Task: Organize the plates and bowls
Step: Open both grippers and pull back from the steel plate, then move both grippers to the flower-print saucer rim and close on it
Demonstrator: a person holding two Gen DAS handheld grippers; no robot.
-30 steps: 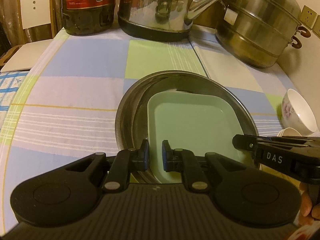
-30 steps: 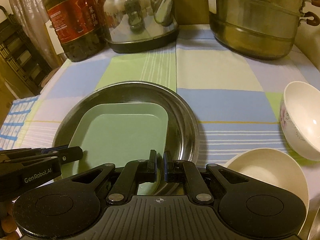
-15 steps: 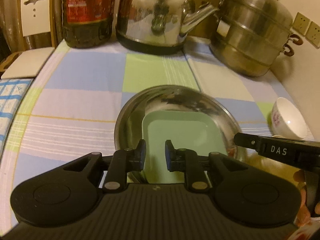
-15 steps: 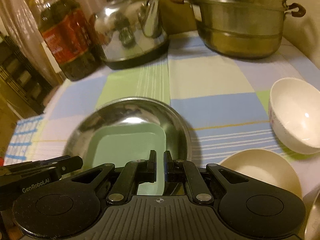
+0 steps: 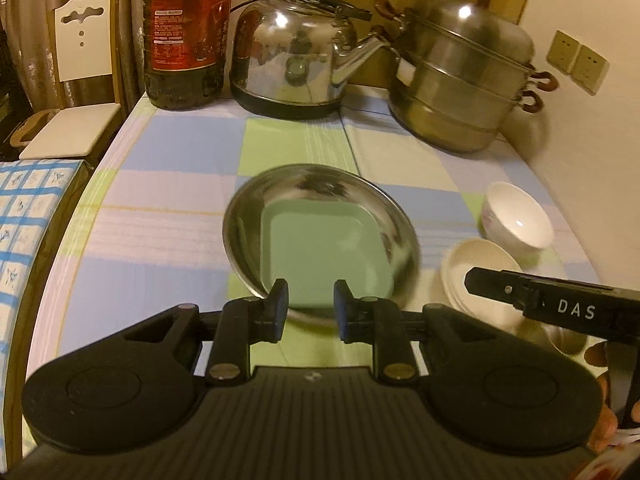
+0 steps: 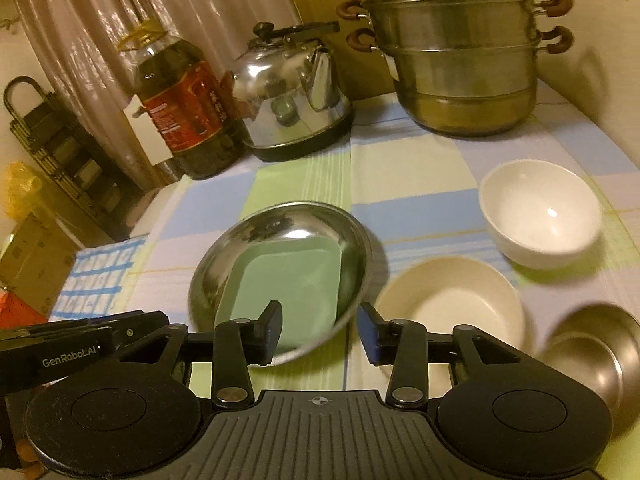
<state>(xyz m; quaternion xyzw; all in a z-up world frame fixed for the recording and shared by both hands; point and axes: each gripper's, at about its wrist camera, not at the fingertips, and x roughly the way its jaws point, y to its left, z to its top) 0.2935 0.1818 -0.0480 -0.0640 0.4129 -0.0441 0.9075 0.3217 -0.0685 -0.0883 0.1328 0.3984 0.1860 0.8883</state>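
Two tongs we hold above the table | left tongs opening, nothing between | right tongs opening, nothing gripped | green square plate lies inside steel plate | white bowl, cream bowl to its right

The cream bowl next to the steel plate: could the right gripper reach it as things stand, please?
Probably yes. The cream bowl lies open just ahead and to the side of the right gripper, whose jaws are opening with nothing held. Nothing lies between them; the steel plate sits off to the other side.
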